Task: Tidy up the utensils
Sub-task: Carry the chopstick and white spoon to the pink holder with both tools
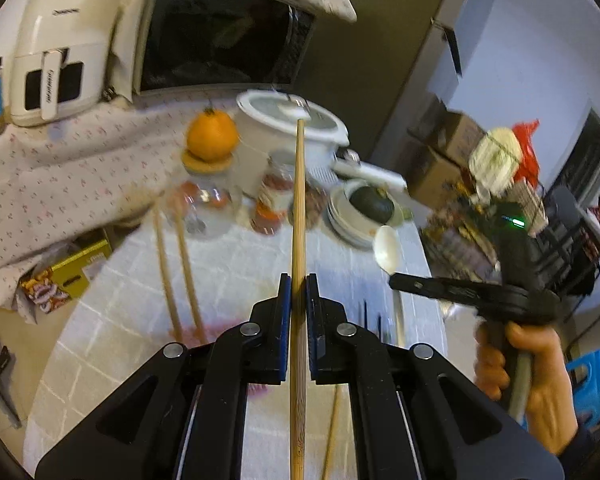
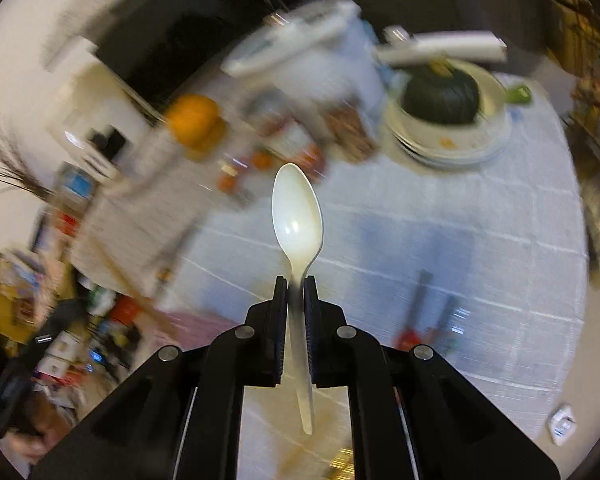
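Observation:
My left gripper [image 1: 298, 280] is shut on a long wooden chopstick [image 1: 299, 208] that points straight ahead above the table. Two more wooden chopsticks [image 1: 176, 264] lie on the white tablecloth [image 1: 228, 264] to its left, and another [image 1: 332, 432] shows below the jaws. My right gripper [image 2: 296, 280] is shut on the handle of a white plastic spoon [image 2: 297, 216], bowl forward, held above the table. That spoon [image 1: 385, 250] and right gripper [image 1: 404, 282] also show at the right of the left wrist view. Dark utensils [image 2: 432, 308] lie on the cloth at the right.
At the table's back stand a white rice cooker [image 1: 292, 128], an orange on a glass jar [image 1: 211, 136], other jars [image 1: 274, 196] and stacked plates with a dark green squash [image 2: 440, 94]. A microwave [image 1: 220, 36] and white appliance [image 1: 60, 52] are behind. The right view is motion-blurred.

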Motion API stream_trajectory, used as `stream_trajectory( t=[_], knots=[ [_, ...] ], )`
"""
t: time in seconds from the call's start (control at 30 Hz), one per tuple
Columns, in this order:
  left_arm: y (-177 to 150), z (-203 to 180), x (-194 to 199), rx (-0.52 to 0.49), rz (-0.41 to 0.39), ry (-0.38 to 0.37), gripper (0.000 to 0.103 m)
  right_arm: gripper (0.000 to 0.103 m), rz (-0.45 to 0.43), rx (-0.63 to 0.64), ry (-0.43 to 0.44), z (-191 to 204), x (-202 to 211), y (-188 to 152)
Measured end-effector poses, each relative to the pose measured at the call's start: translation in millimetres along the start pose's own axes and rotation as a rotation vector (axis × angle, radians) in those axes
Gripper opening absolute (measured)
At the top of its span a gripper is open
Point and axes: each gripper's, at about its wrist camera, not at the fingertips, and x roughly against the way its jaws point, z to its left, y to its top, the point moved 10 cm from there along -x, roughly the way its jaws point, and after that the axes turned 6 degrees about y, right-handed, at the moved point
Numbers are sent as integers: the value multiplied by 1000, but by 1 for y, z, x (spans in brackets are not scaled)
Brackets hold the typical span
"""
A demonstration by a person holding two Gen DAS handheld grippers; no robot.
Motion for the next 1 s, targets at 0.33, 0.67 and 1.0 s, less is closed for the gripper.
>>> stream_trajectory(
  t=[0.33, 0.67, 1.0],
  knots=[
    [27, 22, -4, 22, -287, 75, 6, 9, -158, 111, 120, 79, 5, 4],
    [9, 38, -38, 7, -320, 170, 6, 9, -180, 108, 145, 78, 3, -1],
    [-6, 29, -43, -64, -335, 175, 6, 9, -188, 130, 146, 84, -1, -7]
  ],
)
